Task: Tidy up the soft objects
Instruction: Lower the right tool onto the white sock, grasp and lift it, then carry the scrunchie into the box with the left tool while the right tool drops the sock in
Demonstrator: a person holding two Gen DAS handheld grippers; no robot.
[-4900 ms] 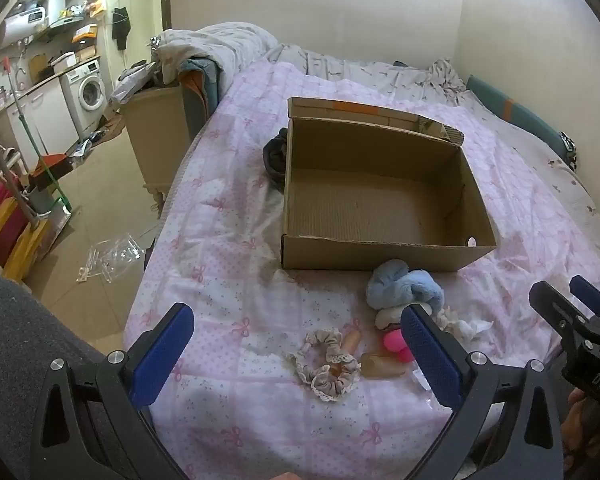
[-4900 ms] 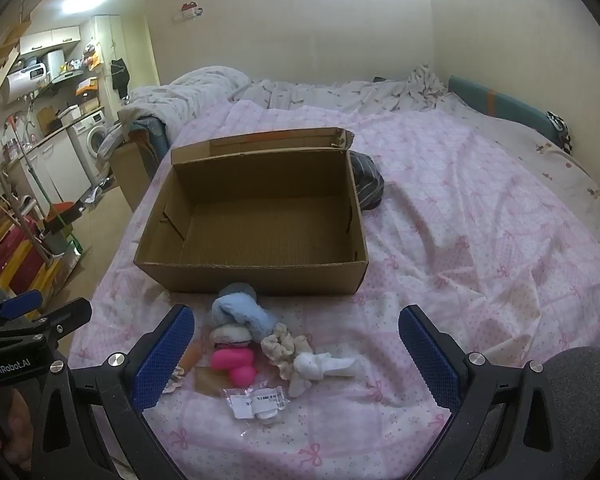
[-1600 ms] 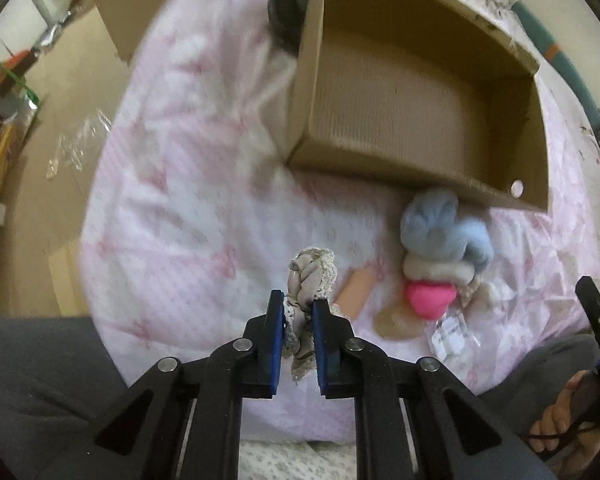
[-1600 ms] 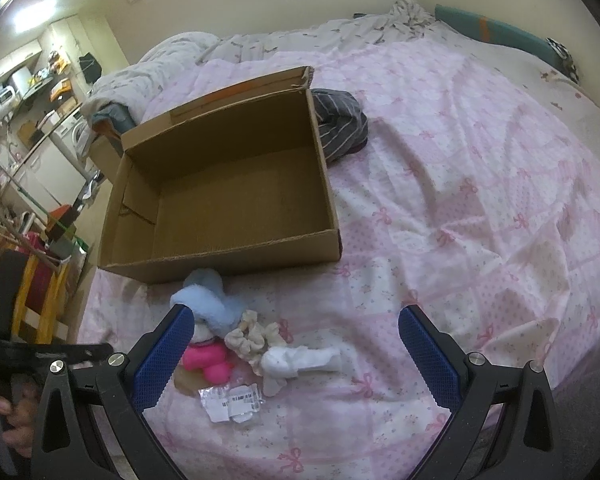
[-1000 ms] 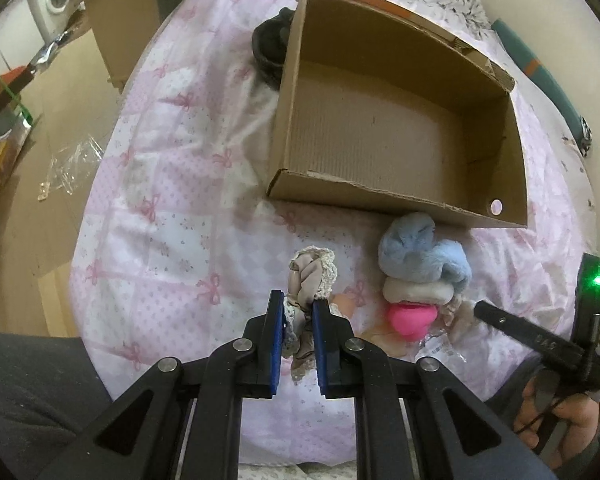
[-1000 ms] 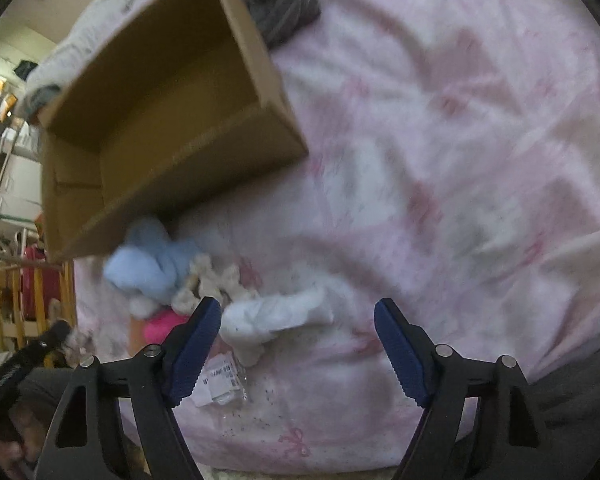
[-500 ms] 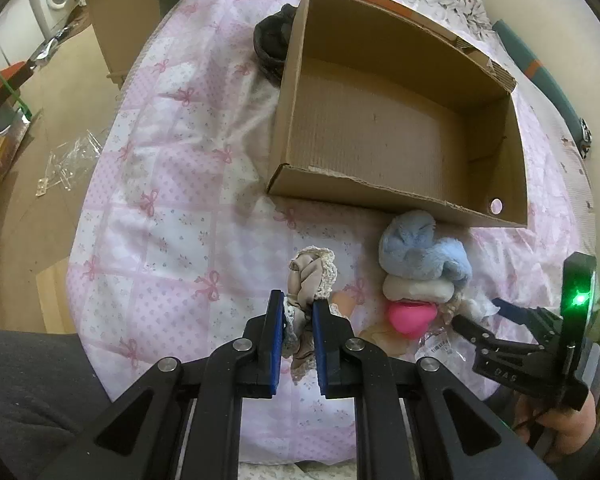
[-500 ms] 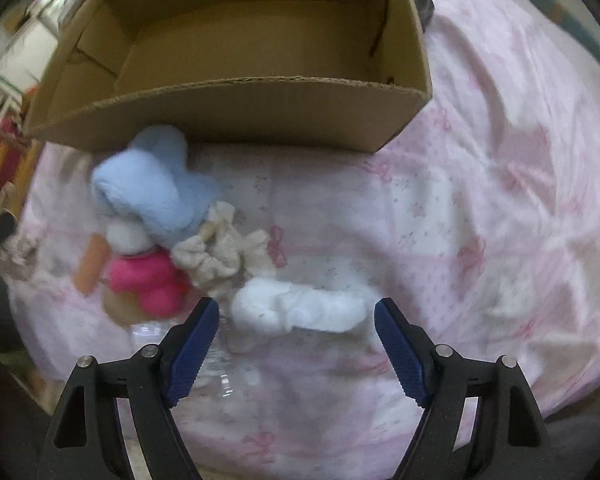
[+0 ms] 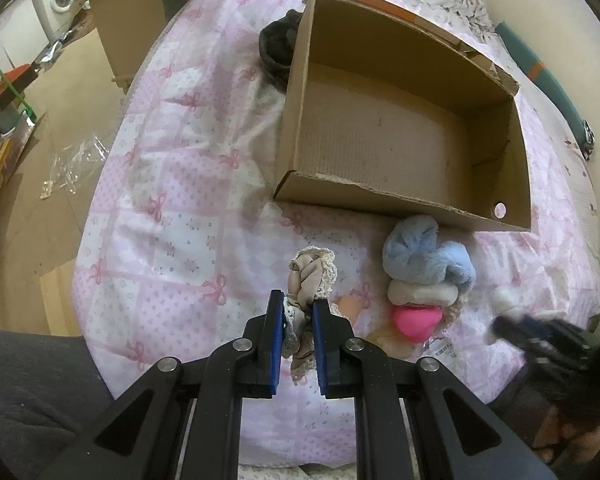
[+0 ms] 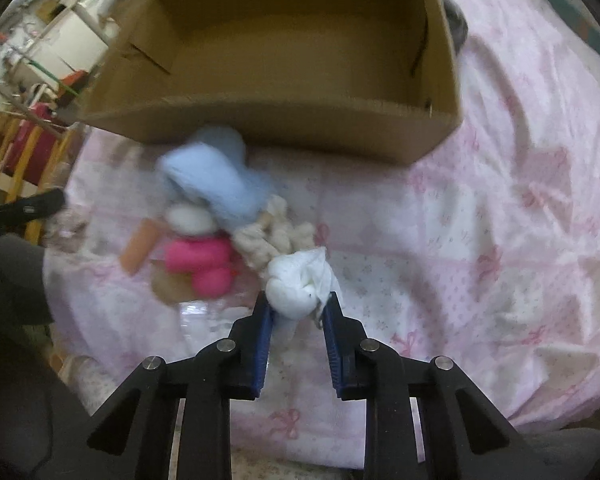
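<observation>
**A:** What does the left wrist view show?

**B:** The left gripper [image 9: 295, 316] sits at the bottom centre, its blue pads nearly together and pinching a beige lace-edged scrunchie [image 9: 309, 276]. The scrunchie stands up between the pads, its top loop poking out above them over the pink bedspread [image 9: 172, 184].

**A:** And around it?

**B:** An open cardboard box [image 9: 400, 128] fills the upper centre and right; nothing shows inside it. Just below its near wall, right of centre, lies a heap: a fluffy blue piece [image 9: 428, 252] on top, a cream piece [image 9: 422, 294] under it, a pink piece [image 9: 416, 320] lower still. A dark bundle of cloth [image 9: 276, 48] rests against the box's far left corner. At the lower right edge the right gripper appears only as a dark blur.

**A:** Now the right wrist view?

**B:** The right gripper [image 10: 296, 312], bottom centre, is closed to a narrow gap around a white rolled sock [image 10: 298, 280], which bulges up out of the pads. The picture is blurred.

**A:** What does it add?

**B:** A second cream scrunchie [image 10: 276, 240] touching the sock's upper left, a peach-coloured tube [image 10: 140, 246] at the left of the heap, and a clear plastic packet [image 10: 204, 312] just below the pink piece [image 10: 200, 260]. The blue piece [image 10: 216, 180] lies against the box [image 10: 284, 120], which spans the top of the frame.
</observation>
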